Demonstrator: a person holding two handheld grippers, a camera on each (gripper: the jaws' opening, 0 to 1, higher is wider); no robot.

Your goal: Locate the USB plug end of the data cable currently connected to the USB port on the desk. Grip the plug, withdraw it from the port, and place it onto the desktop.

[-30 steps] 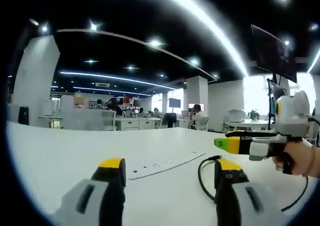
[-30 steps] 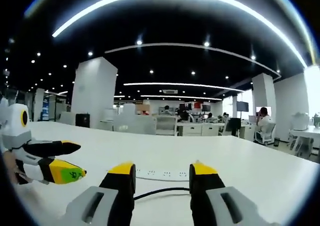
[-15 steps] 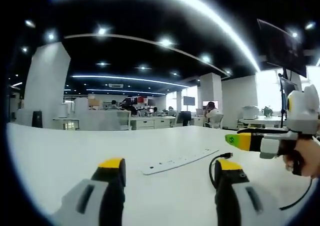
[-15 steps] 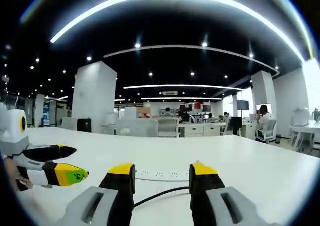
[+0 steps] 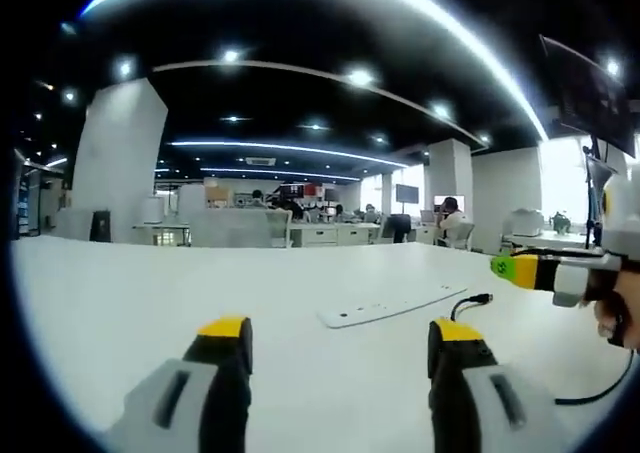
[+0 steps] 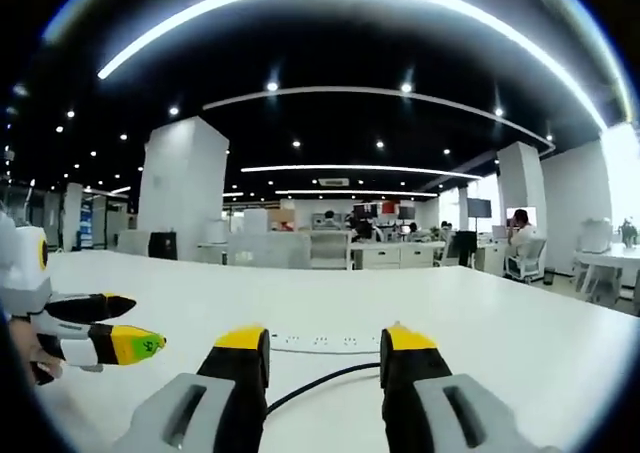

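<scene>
Right gripper view has the right gripper (image 6: pixel 325 341) wide open and empty over the black cable (image 6: pixel 320 381) — follow it to the power strip (image 6: pixel 325 342), squaring up on the plug.

Bright, even indoor light from ceiling spots (image 6: pixel 272 85) and long light strips (image 5: pixel 290 151); fisheye bends the strips into arcs. White tabletop (image 5: pixel 120 303) is near overexposed, with soft faint shadows. Windows (image 5: pixel 565 178) at right blow out. Dark ceiling. Far office slightly soft; edges smeared and stretched in both views.
</scene>
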